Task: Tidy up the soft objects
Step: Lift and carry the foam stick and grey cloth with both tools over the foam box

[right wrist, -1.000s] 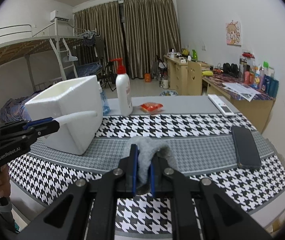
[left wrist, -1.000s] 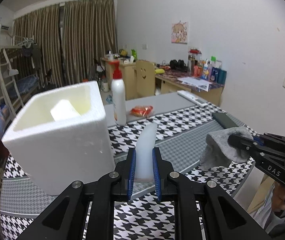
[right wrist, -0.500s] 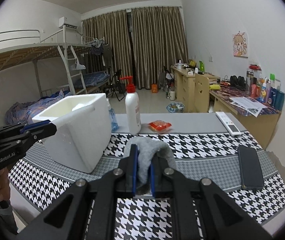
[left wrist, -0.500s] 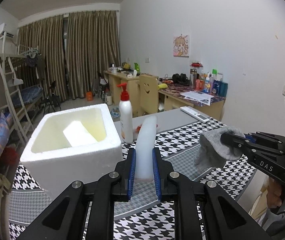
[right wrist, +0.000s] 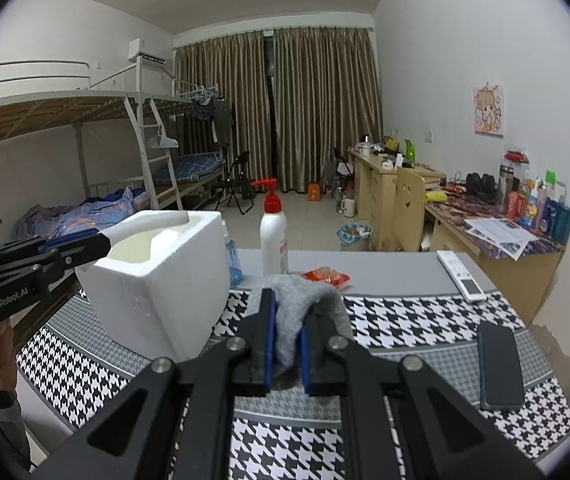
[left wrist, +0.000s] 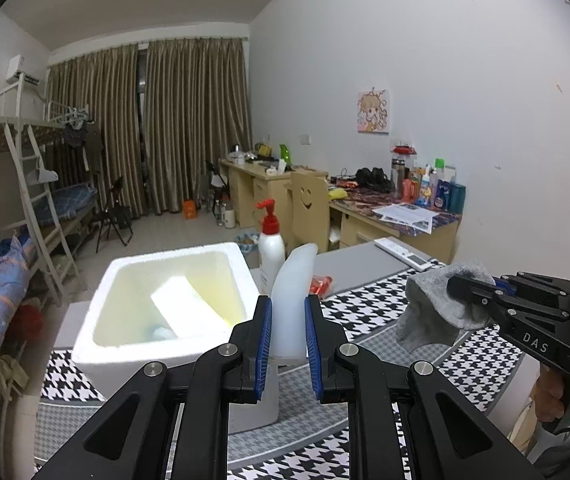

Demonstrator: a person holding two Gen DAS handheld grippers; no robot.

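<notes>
In the left wrist view, the left gripper [left wrist: 288,336] is seen at lower centre, closed on a pale, curved soft strip [left wrist: 291,296] that rises between its blue pads. The white foam box [left wrist: 125,344] stands at centre left of the frame, open, with a whitish block [left wrist: 183,310] already lying inside. At the right edge, a grey cloth [left wrist: 437,312] is pinched by the right gripper [left wrist: 469,289]. In the right wrist view, the same cloth is held at lower centre, clear of the houndstooth table [right wrist: 417,320]; the box stands at centre left, with the strip near its rim. The task is judged partly done: two soft pieces are not yet deposited.
</notes>
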